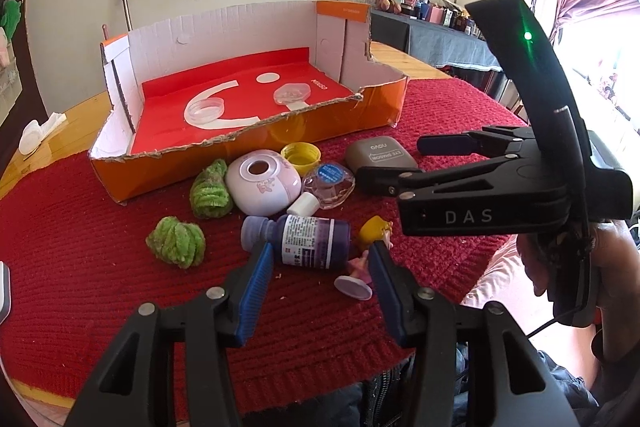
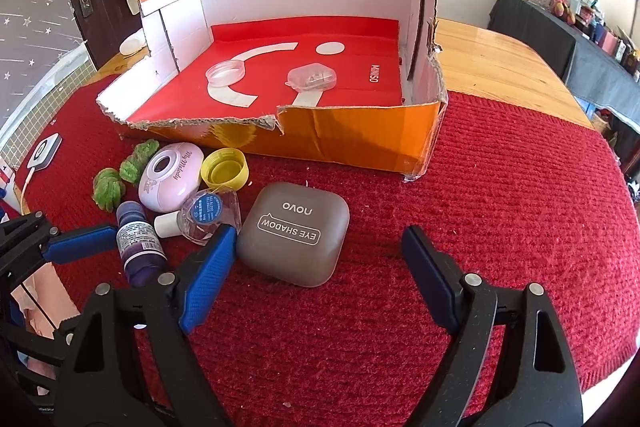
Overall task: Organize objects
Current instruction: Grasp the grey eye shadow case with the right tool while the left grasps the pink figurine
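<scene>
**Loose items clustered before the torn box, both jaws low over them**

We see a wooden bench (image 2: 500, 55) covered by a red knitted mat (image 2: 500, 187). On the mat sits an orange cardboard box (image 2: 360, 139) with a torn front wall; inside it, on a red lining, lie a clear round lid (image 2: 225, 71) and a small clear case (image 2: 311, 76).

In front of the box the remaining things lie close together: a grey eye-shadow case (image 2: 296, 233), a pink round case (image 2: 170, 175), a purple bottle (image 1: 298, 235) on its side, a clear dropper bottle (image 2: 204, 215), a yellow cap (image 2: 224, 169), two green fuzzy balls (image 1: 176, 237) and a small figurine (image 1: 366, 263).

The left gripper (image 1: 320, 267) has its jaws partly closed, standing on either side of the purple bottle and figurine; we cannot tell whether the pads press on them. The right gripper (image 2: 316, 259) has its jaws wide apart around the near end of the eye-shadow case, the left pad just beside it, nothing gripped.
</scene>
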